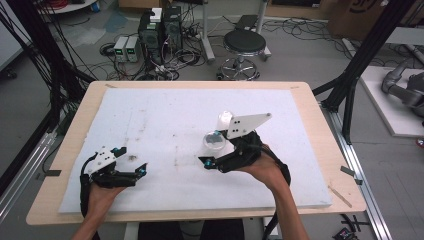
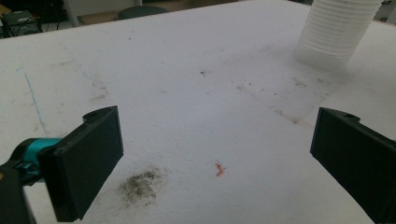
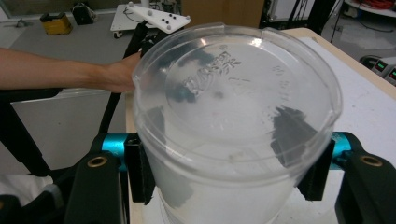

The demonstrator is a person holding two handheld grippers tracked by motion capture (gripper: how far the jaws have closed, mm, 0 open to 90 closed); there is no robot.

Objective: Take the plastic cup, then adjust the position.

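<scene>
Already clamped in the right hand-held gripper (image 3: 229,182), clear plastic cup (image 3: 233,121) lifted off the stack (image 2: 336,32), yet unplaced; left hand-held gripper (image 2: 217,154) agape, idle.

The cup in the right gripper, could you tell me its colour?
Clear, colourless cup; right gripper view.

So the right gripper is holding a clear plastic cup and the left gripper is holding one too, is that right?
Not quite. The right gripper does hold a clear plastic cup, but the left gripper holds nothing: the left gripper view shows its jaws wide apart over the bare white foam board.
</scene>
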